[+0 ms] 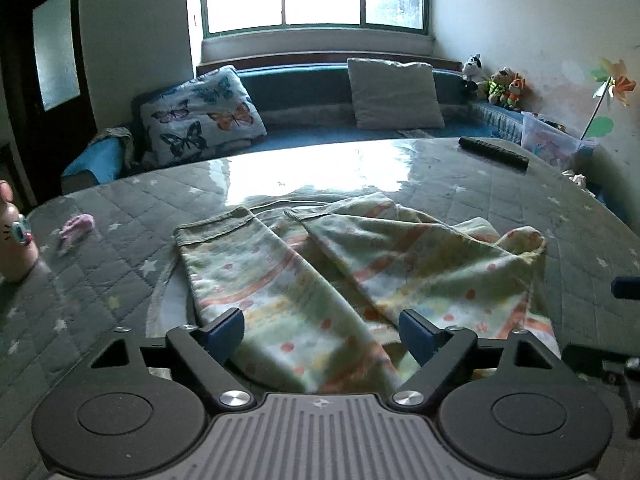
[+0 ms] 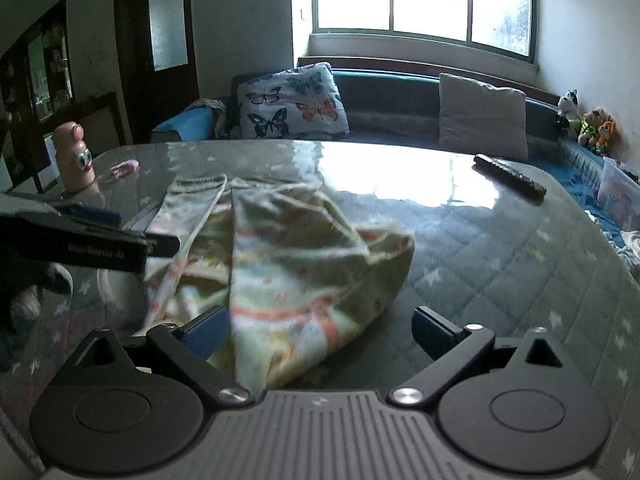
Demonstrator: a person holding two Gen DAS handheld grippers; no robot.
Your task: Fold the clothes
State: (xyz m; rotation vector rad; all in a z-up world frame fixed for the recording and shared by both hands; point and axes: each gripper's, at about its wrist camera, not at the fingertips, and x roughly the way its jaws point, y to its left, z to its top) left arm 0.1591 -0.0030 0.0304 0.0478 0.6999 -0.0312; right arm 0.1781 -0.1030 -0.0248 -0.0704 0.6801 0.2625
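Note:
A pair of pale patterned trousers lies crumpled on the glass-topped table, its two legs pointing away towards the window. My left gripper is open, its blue-tipped fingers spread over the near end of the cloth, not closed on it. My right gripper is open over the garment's right side; the cloth reaches between its fingers. The left gripper's body shows at the left of the right wrist view. The right gripper's blue tip shows at the right edge of the left wrist view.
A black remote lies at the table's far right. A pink bottle and a small pink item stand at the left. A sofa with a butterfly cushion, a white cushion and soft toys lies behind.

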